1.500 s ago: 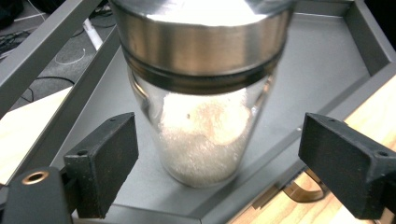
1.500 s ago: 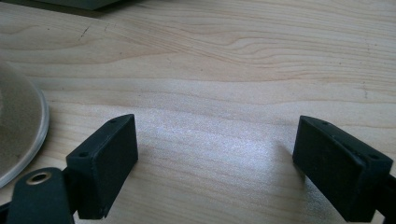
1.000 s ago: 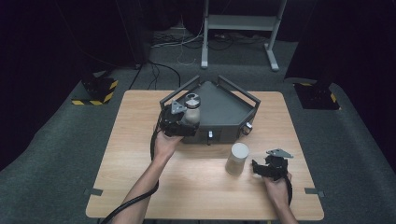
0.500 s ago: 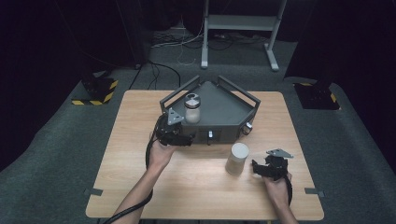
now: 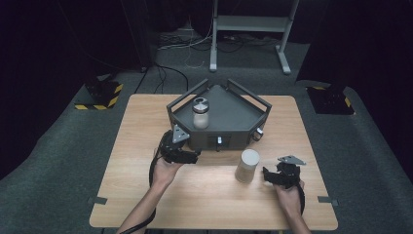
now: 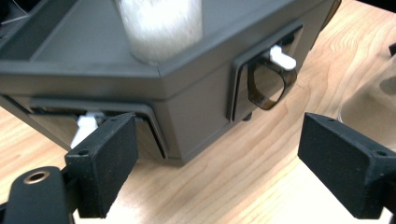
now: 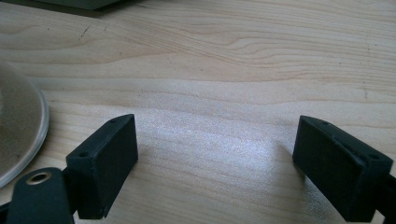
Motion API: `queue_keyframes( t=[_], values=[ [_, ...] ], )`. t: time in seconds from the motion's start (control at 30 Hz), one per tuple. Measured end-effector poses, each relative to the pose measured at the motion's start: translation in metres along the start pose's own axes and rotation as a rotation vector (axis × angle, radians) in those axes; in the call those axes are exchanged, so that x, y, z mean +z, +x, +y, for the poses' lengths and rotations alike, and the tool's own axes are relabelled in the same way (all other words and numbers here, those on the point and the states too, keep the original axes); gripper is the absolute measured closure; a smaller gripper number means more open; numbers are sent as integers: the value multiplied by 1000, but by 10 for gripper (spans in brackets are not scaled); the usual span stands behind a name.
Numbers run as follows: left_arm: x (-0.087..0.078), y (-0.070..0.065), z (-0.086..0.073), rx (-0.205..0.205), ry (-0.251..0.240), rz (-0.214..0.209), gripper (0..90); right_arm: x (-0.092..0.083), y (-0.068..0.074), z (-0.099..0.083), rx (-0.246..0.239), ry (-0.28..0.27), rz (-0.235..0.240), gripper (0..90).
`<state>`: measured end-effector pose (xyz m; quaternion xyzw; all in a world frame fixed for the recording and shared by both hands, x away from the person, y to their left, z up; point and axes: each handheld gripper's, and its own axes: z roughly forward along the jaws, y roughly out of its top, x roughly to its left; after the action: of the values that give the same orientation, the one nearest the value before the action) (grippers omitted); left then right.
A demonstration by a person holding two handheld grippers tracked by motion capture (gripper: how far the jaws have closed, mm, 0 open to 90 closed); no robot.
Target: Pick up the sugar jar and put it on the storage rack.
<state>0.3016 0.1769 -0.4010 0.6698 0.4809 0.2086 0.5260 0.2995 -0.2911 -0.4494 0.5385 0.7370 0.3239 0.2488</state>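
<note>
The left gripper (image 5: 187, 156) sits low at the near-left corner of the grey tray (image 5: 224, 114), jaws spread with nothing between them; its own view looks at the tray's front wall (image 6: 196, 100) and a small jar (image 6: 161, 25) standing on the tray floor. That jar (image 5: 200, 113) stands at the tray's left side. The right gripper (image 5: 269, 175) rests on the wooden table (image 5: 136, 131) at the near right, jaws spread and empty, just right of a capped jar (image 5: 248, 165) standing near the tray's front.
</note>
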Motion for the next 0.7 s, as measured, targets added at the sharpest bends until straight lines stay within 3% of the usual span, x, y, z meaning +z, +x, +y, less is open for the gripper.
queue_keyframes(
  t=[0.7],
  values=[
    [5,13,-39,-49,73,16,123,0,0,0,0,0,0,134]
  ],
)
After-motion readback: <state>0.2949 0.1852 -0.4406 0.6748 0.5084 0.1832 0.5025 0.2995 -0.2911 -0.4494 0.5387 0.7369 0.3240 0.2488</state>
